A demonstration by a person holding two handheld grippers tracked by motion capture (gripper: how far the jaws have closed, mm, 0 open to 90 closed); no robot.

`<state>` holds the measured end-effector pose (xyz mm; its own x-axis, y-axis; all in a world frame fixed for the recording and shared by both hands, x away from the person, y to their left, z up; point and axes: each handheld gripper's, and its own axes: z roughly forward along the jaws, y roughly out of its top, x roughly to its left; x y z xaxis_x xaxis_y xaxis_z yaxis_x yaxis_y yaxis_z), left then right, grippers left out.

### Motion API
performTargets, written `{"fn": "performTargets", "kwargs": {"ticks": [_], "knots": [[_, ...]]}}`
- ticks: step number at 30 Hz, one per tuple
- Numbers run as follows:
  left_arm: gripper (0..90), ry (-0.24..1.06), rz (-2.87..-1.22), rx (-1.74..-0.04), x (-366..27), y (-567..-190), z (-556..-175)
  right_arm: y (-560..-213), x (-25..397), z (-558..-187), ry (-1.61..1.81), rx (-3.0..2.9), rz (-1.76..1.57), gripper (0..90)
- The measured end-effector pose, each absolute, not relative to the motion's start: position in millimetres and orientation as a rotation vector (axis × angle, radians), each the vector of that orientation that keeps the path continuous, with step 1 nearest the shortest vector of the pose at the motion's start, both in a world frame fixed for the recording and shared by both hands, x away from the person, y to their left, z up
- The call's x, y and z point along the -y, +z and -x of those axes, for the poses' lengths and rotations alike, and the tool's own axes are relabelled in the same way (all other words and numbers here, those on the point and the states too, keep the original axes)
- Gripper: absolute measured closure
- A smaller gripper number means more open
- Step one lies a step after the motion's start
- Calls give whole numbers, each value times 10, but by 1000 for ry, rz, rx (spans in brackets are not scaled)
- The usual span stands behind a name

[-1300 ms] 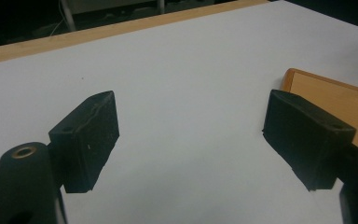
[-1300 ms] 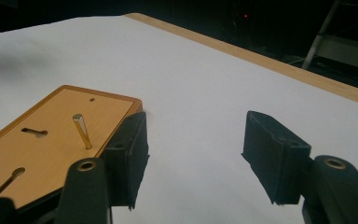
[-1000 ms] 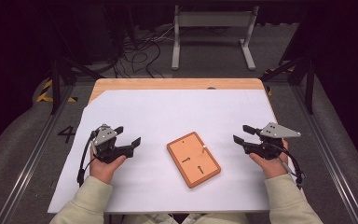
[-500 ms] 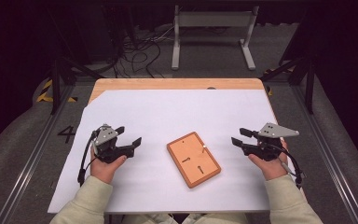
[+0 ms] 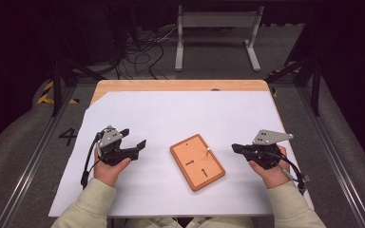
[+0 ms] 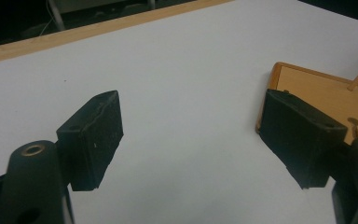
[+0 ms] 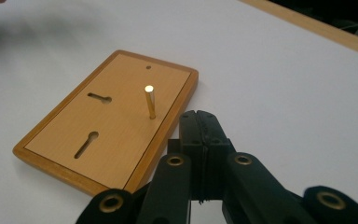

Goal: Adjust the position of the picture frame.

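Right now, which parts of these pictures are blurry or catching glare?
In the right gripper view, the far top-left corner is smeared and the brass pin glints at its tip; in the left gripper view, the near jaws look soft; the high view is evenly lit, its surroundings dark.

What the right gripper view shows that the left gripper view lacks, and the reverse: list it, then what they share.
Right gripper view: the whole board face with two keyhole slots, a small hole, and the right gripper, jaws shut.
Left gripper view: the left gripper, jaws wide open on nothing, one jaw beside the board's corner.
Both: the board, its brass pin, the white sheet and the wooden table edge.
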<state>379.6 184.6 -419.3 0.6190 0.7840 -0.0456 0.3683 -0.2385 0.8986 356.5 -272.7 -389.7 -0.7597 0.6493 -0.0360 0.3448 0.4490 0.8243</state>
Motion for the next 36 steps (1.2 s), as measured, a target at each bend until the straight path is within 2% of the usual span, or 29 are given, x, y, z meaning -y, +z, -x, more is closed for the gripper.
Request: {"fn": "performTargets", "kwargs": {"ticks": [13,36], "knots": [[219,518,-1849,-928,-1841,-4197,-3798,-4134,2592,-3662,1001,-2561,-923,900],[219,517,-1862,-936,-1838,-4206,-3805,-4308,2419,-3679,821,-2737,-901,900]]}}
